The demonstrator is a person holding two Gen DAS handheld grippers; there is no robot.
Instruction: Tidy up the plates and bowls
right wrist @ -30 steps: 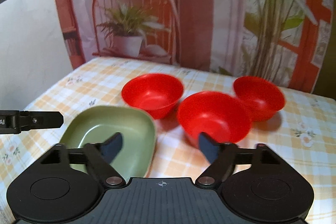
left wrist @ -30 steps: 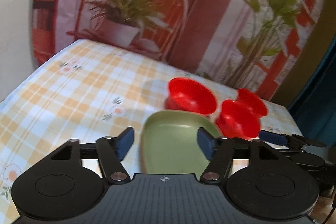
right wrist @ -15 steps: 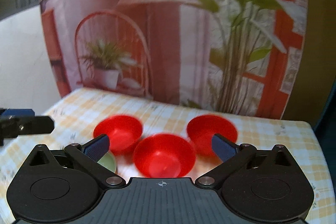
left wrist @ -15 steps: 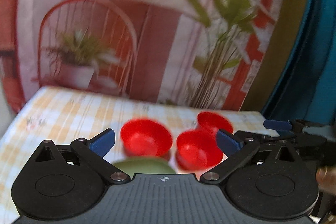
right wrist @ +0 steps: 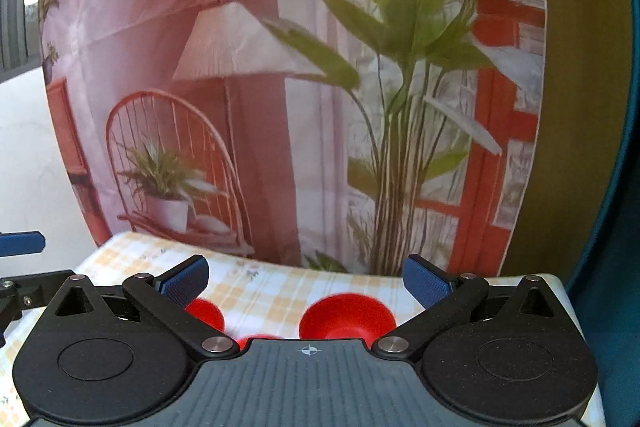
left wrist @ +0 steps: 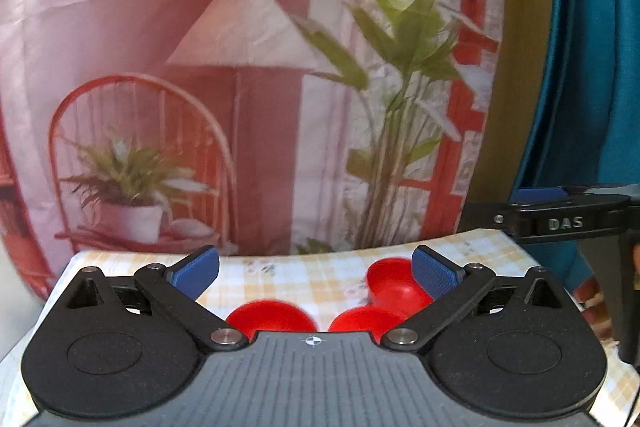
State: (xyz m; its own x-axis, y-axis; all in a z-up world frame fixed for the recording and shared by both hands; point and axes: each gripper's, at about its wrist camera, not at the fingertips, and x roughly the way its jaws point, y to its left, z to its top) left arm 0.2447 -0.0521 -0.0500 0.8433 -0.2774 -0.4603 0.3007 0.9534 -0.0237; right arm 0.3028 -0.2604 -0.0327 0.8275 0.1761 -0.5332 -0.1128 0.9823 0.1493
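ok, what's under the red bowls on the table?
A yellow checked tablecloth lies under the red bowls; it covers the table, so the tabletop can't be seen. Both gripper bodies hide the near part of the table, bowls' lower edges included.

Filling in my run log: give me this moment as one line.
left gripper: open, empty | right gripper: open, empty | three red bowls on checked tablecloth, untouched

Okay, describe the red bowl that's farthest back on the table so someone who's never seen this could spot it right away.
Start at the table with the yellow checked cloth, in front of the backdrop printed with a tall leafy plant. Three red bowls sit there. The one you want is nearest the backdrop, just below that plant, while the other two sit closer to the camera, partly hidden by the claw body.
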